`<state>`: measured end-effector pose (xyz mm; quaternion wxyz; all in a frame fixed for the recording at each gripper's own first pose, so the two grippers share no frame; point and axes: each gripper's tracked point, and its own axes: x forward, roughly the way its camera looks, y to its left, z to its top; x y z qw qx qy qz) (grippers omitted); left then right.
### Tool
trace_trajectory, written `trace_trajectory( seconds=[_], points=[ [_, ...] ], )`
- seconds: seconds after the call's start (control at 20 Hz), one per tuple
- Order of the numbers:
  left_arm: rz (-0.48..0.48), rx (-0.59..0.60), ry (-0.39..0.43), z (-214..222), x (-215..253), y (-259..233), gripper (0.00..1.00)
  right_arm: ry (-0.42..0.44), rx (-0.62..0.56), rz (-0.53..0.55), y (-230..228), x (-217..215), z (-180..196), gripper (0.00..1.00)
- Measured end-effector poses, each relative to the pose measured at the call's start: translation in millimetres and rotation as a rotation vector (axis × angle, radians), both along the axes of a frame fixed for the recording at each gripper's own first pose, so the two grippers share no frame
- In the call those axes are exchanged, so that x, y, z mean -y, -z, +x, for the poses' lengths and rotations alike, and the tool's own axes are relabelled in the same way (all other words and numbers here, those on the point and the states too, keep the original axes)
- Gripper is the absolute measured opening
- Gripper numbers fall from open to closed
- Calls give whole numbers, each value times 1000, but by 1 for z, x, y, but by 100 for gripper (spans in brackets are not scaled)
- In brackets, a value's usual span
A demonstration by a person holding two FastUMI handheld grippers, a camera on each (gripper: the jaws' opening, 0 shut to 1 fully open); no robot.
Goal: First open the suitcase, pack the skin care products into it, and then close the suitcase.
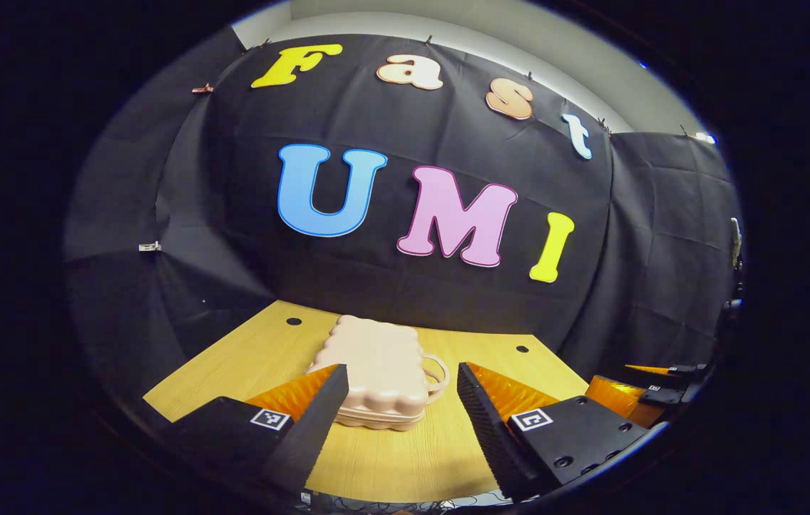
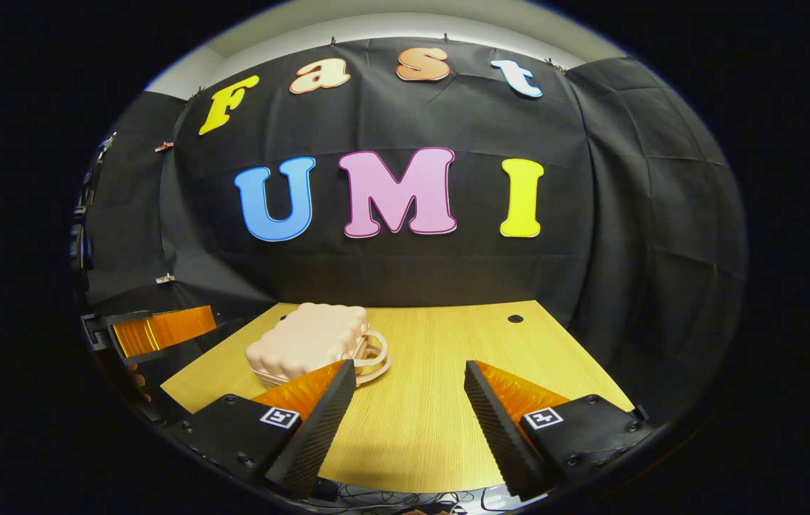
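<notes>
A small pale pink suitcase (image 1: 379,372) lies flat and closed on the wooden table (image 1: 405,458), its handle (image 1: 437,375) pointing right. My left gripper (image 1: 399,379) hovers open just in front of it, nothing between its fingers. In the right gripper view the same suitcase (image 2: 308,343) sits left of centre, handle (image 2: 374,355) toward the table's middle. My right gripper (image 2: 410,375) is open over bare wood, to the right of the suitcase. The other gripper (image 2: 154,330) shows at the left edge there, and the right one (image 1: 651,386) at the right edge of the left gripper view.
The table (image 2: 447,400) has round cable holes near its back corners (image 2: 515,318) (image 1: 294,321). Black cloth walls close in behind and on both sides. Cables hang below the near edge (image 2: 405,497).
</notes>
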<state>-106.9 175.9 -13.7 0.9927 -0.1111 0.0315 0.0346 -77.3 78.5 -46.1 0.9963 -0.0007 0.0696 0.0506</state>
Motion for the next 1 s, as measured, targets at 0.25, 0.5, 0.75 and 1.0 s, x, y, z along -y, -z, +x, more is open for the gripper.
trace_trajectory(
  seconds=[0.25,0.5,0.75,1.0],
  points=[
    [16,-18,-10,-2,-3,2,96,-28,-7,-17,2,-14,1,97],
    [-50,-63,-34,-4,-15,16,96,-58,-13,-32,3,-24,0,97],
    [-145,-106,-84,-12,-34,26,96,-68,-16,-35,6,-28,0,97],
    [-48,-81,-87,-18,-35,14,96,-68,-12,-19,5,-27,4,97]
  ],
)
